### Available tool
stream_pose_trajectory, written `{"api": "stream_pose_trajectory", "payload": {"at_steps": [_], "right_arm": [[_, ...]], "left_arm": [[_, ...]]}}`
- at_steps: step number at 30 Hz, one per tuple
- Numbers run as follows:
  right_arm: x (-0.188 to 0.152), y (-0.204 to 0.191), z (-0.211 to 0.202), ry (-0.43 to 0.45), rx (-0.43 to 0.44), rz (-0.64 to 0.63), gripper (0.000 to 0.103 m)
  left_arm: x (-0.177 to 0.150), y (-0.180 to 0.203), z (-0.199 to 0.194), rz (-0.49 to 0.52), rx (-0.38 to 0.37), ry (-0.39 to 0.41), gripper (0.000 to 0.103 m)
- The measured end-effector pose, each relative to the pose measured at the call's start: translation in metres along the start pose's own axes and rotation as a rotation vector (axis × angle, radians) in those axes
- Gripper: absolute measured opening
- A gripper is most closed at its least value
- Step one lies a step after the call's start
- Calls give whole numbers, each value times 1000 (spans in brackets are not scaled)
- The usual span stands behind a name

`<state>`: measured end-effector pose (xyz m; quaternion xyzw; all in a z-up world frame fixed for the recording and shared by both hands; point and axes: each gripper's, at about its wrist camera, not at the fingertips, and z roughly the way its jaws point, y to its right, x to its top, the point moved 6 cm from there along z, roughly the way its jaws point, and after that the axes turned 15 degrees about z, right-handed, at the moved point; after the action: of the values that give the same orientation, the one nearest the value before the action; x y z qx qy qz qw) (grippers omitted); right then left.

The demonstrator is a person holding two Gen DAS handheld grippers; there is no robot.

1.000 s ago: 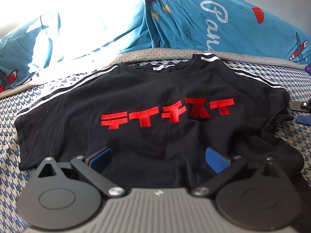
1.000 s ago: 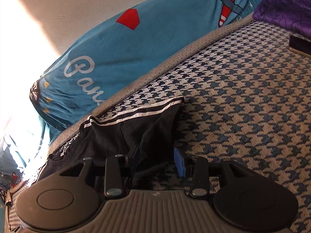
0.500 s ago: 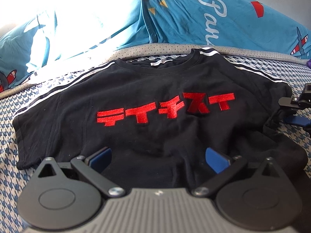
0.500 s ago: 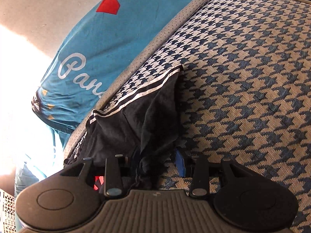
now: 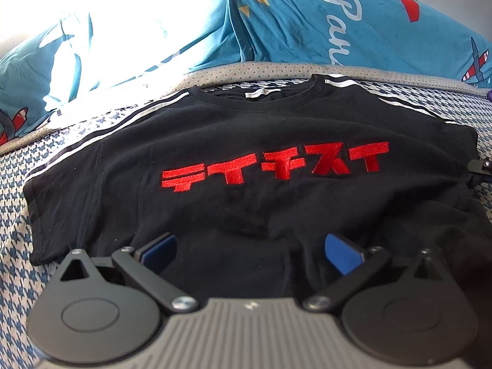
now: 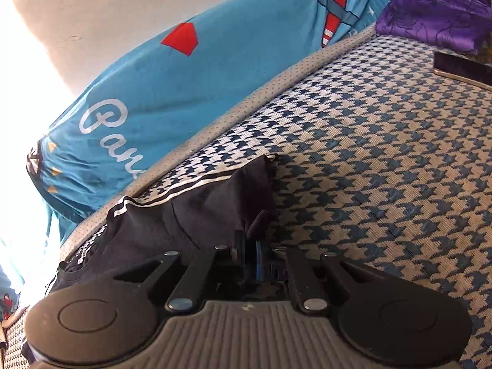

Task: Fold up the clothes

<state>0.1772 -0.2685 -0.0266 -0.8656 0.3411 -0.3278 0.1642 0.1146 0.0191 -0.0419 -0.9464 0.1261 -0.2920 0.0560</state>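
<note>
A black T-shirt (image 5: 246,203) with red lettering and white shoulder stripes lies face up and spread out on the houndstooth bed cover (image 5: 18,246). My left gripper (image 5: 250,250) hovers over the shirt's lower hem, open, its blue pads wide apart with nothing pinched. In the right wrist view, my right gripper (image 6: 250,246) sits at the end of the shirt's sleeve (image 6: 221,203); its jaws are closing tight, and a fold of black sleeve fabric is pinched between the pads. That gripper's tip (image 5: 479,166) shows at the right edge of the left wrist view.
Blue printed pillows (image 5: 338,24) line the head of the bed behind the collar. A purple cloth (image 6: 436,9) and a flat dark device (image 6: 461,69) lie at the far right. Bare houndstooth cover (image 6: 384,184) stretches right of the sleeve.
The right gripper's jaws went from apart around the sleeve end to shut on it, bunching the fabric. The left gripper stayed put and open.
</note>
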Motion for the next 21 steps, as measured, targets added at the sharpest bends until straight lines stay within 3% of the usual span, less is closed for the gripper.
{"api": "stream_pose_trajectory", "payload": {"at_steps": [2, 5, 14, 18, 21], "right_arm": [[0, 10, 7, -45, -31, 42, 8], [2, 18, 7, -86, -1, 95, 10], [31, 28, -9, 38, 20, 87, 19], [42, 28, 0, 55, 46, 76, 20], [49, 28, 9, 43, 95, 106, 27]], "left_arm": [[-1, 0, 0, 4, 0, -3, 103], [-2, 0, 1, 8, 1, -6, 103], [-3, 5, 1, 16, -4, -3, 103], [-2, 10, 1, 26, -11, -1, 103], [-3, 14, 3, 35, -12, -6, 103]]}}
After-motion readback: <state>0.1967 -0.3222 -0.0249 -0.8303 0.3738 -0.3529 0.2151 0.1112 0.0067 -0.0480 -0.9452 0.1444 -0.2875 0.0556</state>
